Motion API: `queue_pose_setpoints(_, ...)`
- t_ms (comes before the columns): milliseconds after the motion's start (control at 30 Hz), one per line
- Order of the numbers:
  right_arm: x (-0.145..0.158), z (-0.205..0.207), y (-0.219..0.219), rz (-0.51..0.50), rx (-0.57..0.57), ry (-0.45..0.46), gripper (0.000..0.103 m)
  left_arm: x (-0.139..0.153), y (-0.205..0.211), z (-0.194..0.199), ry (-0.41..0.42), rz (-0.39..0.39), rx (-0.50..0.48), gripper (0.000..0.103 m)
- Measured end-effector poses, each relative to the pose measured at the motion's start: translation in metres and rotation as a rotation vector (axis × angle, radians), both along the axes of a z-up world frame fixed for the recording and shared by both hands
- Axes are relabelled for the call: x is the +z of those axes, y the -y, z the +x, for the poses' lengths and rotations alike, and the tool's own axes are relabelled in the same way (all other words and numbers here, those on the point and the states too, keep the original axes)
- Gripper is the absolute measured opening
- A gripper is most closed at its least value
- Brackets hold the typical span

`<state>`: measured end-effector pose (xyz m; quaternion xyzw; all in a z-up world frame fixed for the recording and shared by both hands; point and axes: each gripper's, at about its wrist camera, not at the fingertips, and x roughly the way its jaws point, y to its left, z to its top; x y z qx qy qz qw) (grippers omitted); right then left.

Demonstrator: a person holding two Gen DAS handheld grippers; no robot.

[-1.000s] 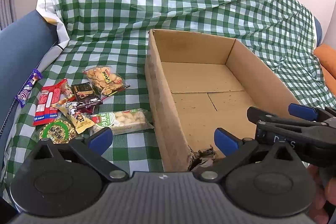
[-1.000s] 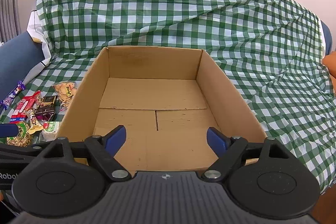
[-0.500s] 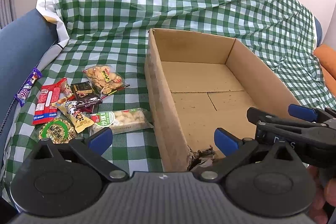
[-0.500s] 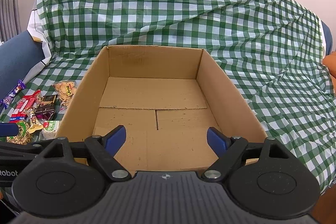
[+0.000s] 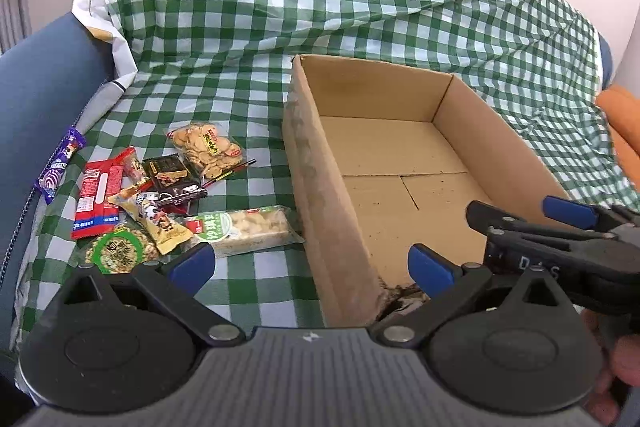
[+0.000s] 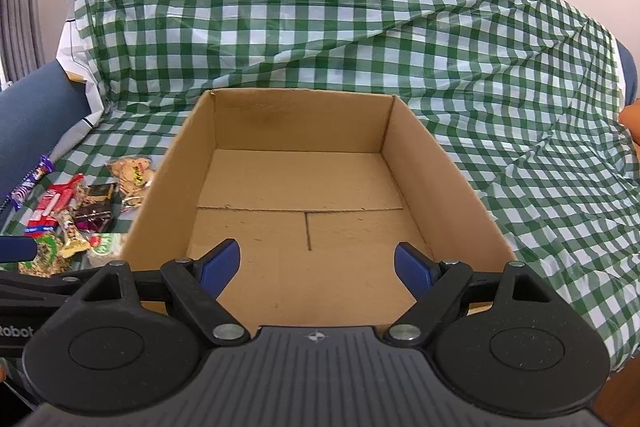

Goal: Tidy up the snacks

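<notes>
Covering the whole work surface is a green-and-white checked cloth (image 6: pixel 400 27), draped up over a raised back and creased in places; a blue cushion (image 5: pixel 36 83) shows at its left edge. On the cloth stands an open cardboard box (image 6: pixel 448 171), upright, its floor bare, its near left corner torn in the left wrist view. Both grippers sit at the near end of the box; the right gripper (image 6: pixel 317 267) hovers over the box floor, jaws spread wide, nothing between them; the left gripper (image 5: pixel 311 265) straddles the box's left wall, one finger over the cloth and one over the box interior, jaws likewise spread wide and holding nothing. The snacks lie in a loose pile on the cloth just left of the box, outside it; a long pale bar in a clear wrapper (image 5: pixel 244 229) lies nearest the box wall; a clear bag of round biscuits (image 5: pixel 206 149) lies at the far end of the pile; a red packet (image 5: pixel 98 201), a dark packet (image 5: pixel 172 179), a yellow packet (image 5: pixel 160 221) and a round green-labelled pack (image 5: pixel 118 251) overlap one another; a purple bar (image 5: pixel 60 167) lies apart at the left, on the edge of the cushion.
</notes>
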<state>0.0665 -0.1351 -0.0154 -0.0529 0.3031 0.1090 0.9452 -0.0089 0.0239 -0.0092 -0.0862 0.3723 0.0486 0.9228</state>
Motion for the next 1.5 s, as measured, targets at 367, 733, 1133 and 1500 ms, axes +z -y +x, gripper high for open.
queue_pose_setpoints(367, 0.008, -0.021, -0.054, 0.097, 0.266, 0.051, 0.046, 0.019, -0.141, 0.033, -0.083, 0.144, -0.208, 0.02)
queue_pose_setpoints(733, -0.036, -0.049, -0.164, 0.018, 0.677, -0.046, 0.07, -0.048, -0.193, 0.062, -0.39, 0.052, -0.077, 0.086)
queue_pose_setpoints(1133, -0.103, -0.031, -0.192, -0.097, 0.746, -0.234, 0.082, -0.076, -0.173, 0.079, -0.488, 0.128, -0.101, 0.099)
queue_pose_setpoints(1500, -0.1, -0.022, -0.178, -0.043, 0.708, -0.263, 0.048, -0.091, -0.156, 0.086, -0.542, 0.185, -0.149, 0.099)
